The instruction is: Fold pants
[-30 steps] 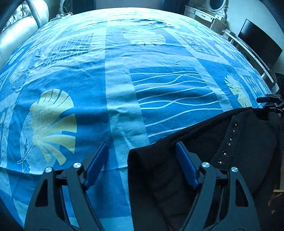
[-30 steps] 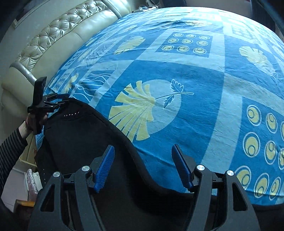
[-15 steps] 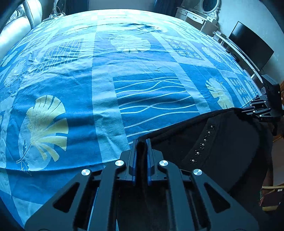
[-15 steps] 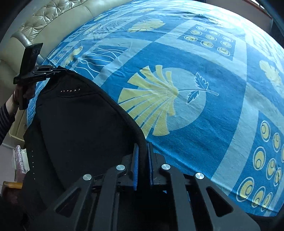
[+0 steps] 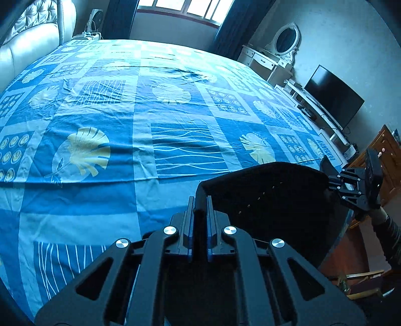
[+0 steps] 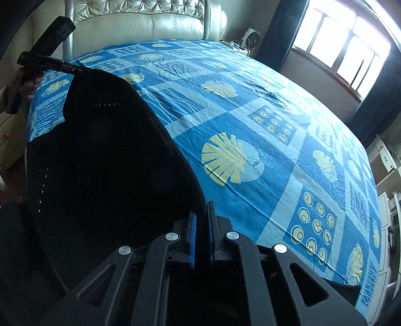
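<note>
Nearest each wrist camera, a hand-held gripper pinches the black pants (image 5: 263,190): the left hand-held gripper (image 5: 200,200) has its jaws pressed together on one corner of the top edge, and the right hand-held gripper (image 6: 201,213) is clamped on the other corner. Between them the cloth hangs stretched and lifted at the near edge of the bed (image 5: 100,195), probably so that it spreads flat before being laid down for folding. A row of small studs (image 6: 106,104) shows on the fabric. Beyond lies the blue patterned bedspread (image 6: 250,112), smooth and bare, a fair landing place. Farther off stand a cream padded headboard (image 6: 150,22) and a bright window (image 6: 338,50).
</note>
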